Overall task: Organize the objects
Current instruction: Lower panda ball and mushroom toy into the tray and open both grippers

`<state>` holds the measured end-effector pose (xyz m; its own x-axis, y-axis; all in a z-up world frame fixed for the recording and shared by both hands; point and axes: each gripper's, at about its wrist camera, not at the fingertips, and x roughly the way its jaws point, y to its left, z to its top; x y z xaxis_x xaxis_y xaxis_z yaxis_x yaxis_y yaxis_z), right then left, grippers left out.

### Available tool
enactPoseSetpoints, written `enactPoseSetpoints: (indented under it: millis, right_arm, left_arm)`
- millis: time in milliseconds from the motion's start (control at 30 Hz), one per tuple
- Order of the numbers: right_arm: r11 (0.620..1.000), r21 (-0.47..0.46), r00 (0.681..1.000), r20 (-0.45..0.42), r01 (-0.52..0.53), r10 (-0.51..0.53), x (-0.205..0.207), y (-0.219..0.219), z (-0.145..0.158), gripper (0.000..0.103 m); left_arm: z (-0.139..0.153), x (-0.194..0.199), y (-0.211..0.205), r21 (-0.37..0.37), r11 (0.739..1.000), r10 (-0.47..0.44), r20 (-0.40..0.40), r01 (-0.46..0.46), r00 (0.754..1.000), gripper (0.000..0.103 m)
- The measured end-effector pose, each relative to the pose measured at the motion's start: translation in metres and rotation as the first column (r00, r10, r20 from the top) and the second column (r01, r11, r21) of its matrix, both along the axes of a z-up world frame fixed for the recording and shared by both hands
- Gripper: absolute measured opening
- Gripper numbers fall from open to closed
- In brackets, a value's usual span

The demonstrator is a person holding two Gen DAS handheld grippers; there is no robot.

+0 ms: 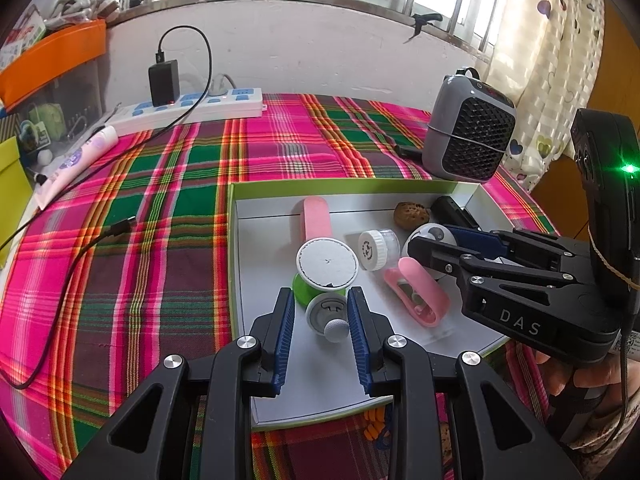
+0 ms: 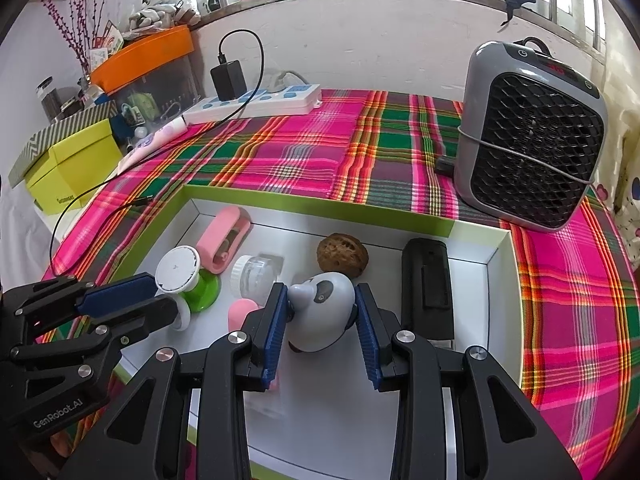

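Observation:
A green-edged white box (image 1: 236, 216) holds small objects. My left gripper (image 1: 321, 300) has its blue pads around a small grey-white round knob piece (image 1: 326, 314) that lies beside a green-and-white spool (image 1: 326, 264). My right gripper (image 2: 321, 300) has its pads against a grey panda-like toy (image 2: 320, 312); it also shows in the left wrist view (image 1: 430, 236). In the box also lie two pink clips (image 1: 416, 292) (image 1: 316, 216), a clear jar with a white lid (image 1: 376, 248), a walnut (image 2: 342, 256) and a black device (image 2: 426, 280).
A plaid cloth (image 1: 160, 184) covers the table. A grey fan heater (image 2: 528, 132) stands at the back right. A power strip with a charger (image 1: 192, 104), a black cable (image 1: 80, 248) and a white tube (image 1: 76, 160) lie at the left. A yellow-green box (image 2: 68, 164) stands far left.

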<state>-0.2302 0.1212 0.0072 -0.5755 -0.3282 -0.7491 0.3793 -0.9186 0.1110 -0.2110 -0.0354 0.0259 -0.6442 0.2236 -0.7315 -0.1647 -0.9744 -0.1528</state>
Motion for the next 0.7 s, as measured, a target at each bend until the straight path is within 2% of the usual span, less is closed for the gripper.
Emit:
enactPoseSetpoints:
  millis: [333, 433, 700]
  right_arm:
    - [1.0, -0.003, 1.0, -0.01, 0.011, -0.011, 0.001, 0.0008, 0.0011, 0.035]
    - [1.0, -0.004, 1.0, -0.01, 0.013, -0.013, 0.0017, 0.0005, 0.0014, 0.04]
    - [1.0, -0.008, 1.0, -0.024, 0.017, -0.017, 0.0075, -0.0013, 0.006, 0.042]
  left_arm:
    - [0.0009, 0.0004, -0.0009, 0.002, 1.0, 0.003, 0.0, -0.003, 1.0, 0.026]
    - [0.002, 0.0021, -0.0019, 0.002, 1.0, 0.006, -0.004, -0.006, 1.0, 0.03]
    - [0.0036, 0.0078, -0.0027, 0.005, 1.0, 0.005, -0.003, -0.005, 1.0, 0.035]
